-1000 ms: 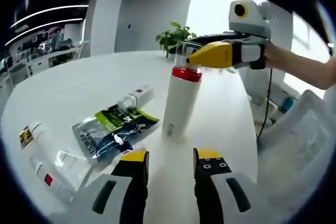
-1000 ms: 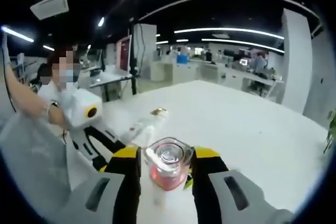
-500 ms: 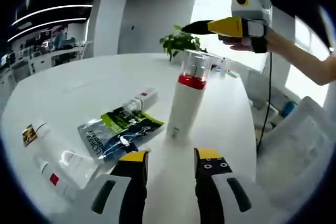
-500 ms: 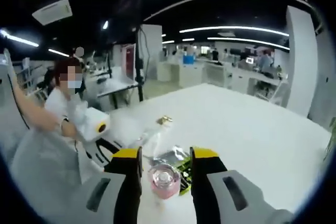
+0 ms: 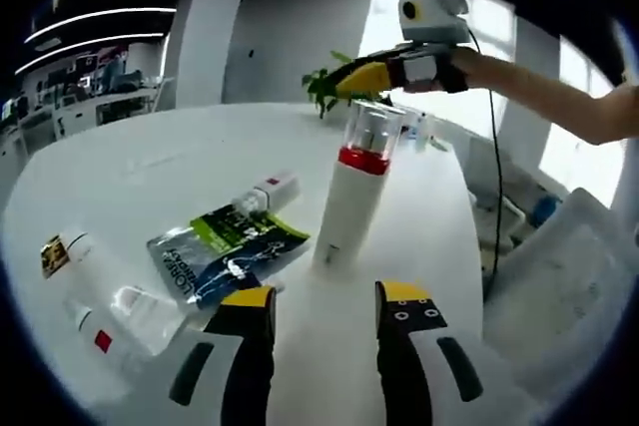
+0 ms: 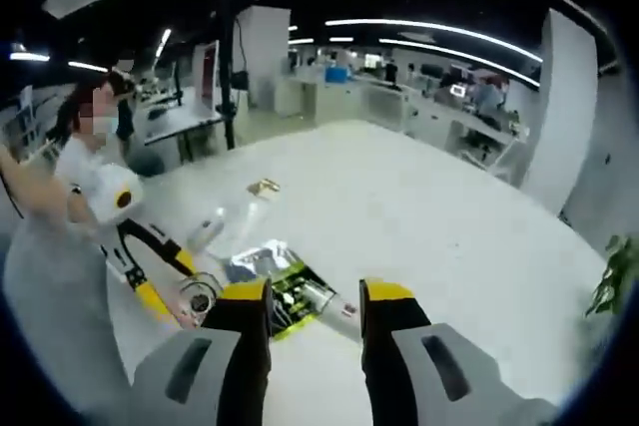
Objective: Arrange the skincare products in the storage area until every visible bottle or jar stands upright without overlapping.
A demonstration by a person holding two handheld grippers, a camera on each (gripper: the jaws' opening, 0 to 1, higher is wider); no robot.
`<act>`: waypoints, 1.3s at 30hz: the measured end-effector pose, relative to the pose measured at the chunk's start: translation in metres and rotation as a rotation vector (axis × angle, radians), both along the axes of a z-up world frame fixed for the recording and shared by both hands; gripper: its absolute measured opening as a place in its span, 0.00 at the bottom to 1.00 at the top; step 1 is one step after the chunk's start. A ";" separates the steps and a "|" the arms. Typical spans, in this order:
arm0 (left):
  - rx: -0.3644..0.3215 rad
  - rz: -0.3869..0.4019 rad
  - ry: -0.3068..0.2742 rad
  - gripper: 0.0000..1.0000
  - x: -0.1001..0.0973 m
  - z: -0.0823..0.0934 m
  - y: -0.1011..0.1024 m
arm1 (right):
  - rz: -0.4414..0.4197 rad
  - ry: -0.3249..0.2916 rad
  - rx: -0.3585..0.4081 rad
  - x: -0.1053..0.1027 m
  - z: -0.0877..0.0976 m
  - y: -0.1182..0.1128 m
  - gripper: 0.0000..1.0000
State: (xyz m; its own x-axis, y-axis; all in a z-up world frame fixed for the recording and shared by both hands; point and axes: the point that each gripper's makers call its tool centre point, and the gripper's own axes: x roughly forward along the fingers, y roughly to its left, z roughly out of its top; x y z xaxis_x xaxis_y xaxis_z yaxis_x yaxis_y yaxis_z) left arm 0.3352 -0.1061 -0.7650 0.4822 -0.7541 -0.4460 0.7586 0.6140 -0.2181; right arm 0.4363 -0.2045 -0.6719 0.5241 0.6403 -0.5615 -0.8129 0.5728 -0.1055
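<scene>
Released, right claw point(image 5: 351, 78) hovers above upright bottle point(image 5: 350, 193) (jaws apart).

A broad white table point(image 5: 150, 162) with a rounded edge carries everything. In the left gripper view a tall white bottle point(image 5: 349, 202) with a red band and clear cap stands upright near the middle, apart from the other things. Just beside its foot lies a flat sachet point(image 5: 225, 251) in silver, green and black, and at the sachet's far corner a small white tube point(image 5: 265, 190) with a red mark lies on its side. Nearer the table's edge two more white tubes lie flat: one with a gold label point(image 5: 75, 258), one with a red square point(image 5: 105, 336) (a clear cap rests between them). In the right gripper view the sachet point(image 6: 280, 281) lies on the same table point(image 6: 449, 236).
</scene>
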 end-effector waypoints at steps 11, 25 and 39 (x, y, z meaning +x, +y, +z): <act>0.001 0.002 0.022 0.34 -0.001 -0.004 0.002 | 0.072 0.014 -0.034 0.012 0.002 0.035 0.34; 0.002 0.042 0.015 0.34 0.007 -0.001 0.012 | 0.255 0.070 -0.090 0.010 -0.002 0.126 0.35; 0.025 0.093 0.020 0.34 0.016 -0.005 0.032 | 0.253 0.193 -0.141 0.011 -0.041 0.186 0.40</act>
